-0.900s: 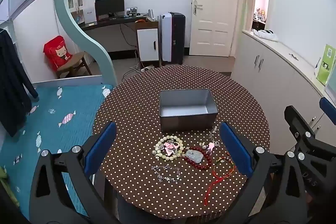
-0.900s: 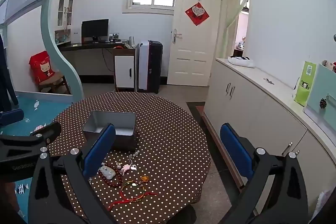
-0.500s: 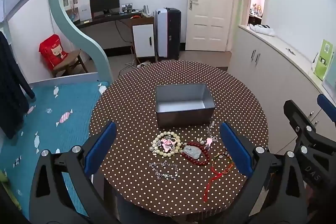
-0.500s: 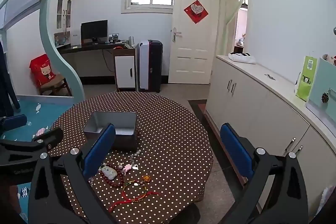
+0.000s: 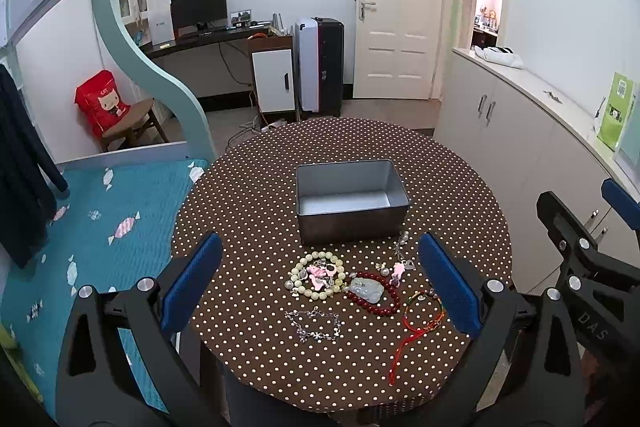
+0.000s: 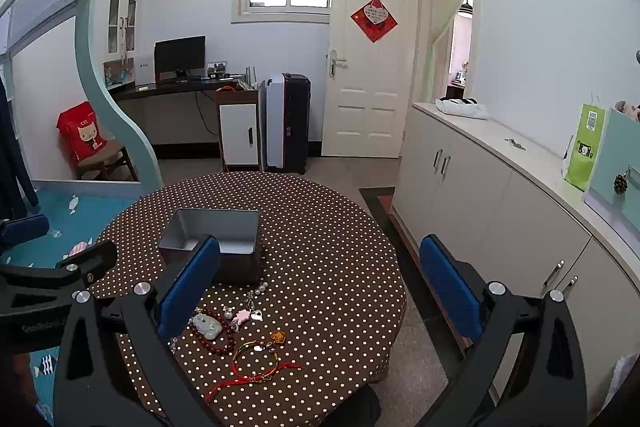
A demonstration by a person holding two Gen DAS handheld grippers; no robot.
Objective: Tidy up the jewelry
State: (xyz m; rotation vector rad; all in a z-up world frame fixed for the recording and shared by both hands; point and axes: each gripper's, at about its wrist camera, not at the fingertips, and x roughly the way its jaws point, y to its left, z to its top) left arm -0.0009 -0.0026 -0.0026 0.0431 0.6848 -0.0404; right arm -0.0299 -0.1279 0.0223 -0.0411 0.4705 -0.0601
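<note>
Nothing has been picked up yet, so the job stands at its start: the tin [image 5: 352,201] sits empty at the middle of the desk [image 5: 248,195], and all the jewelry lies loose between it and the near edge. Just in front of the tin are a pale bead bracelet [image 5: 318,275] with pink charms inside it, a red bead bracelet [image 5: 376,293] carrying a jade pendant, a silver chain [image 5: 314,325] nearer the edge, and a red cord bracelet [image 5: 422,315] toward the right edge.

The left gripper [image 5: 320,285] hovers above the pile, jaws wide open and empty. The right gripper [image 6: 320,301] hangs over the right side of the desk, jaws likewise spread and holding nothing.

The next move is probably a descent onto one piece. These pieces are thin and lie flat, so the jaws would need to come down almost onto the cloth, straddle a strand and pinch it before lifting it into the tin.
</note>
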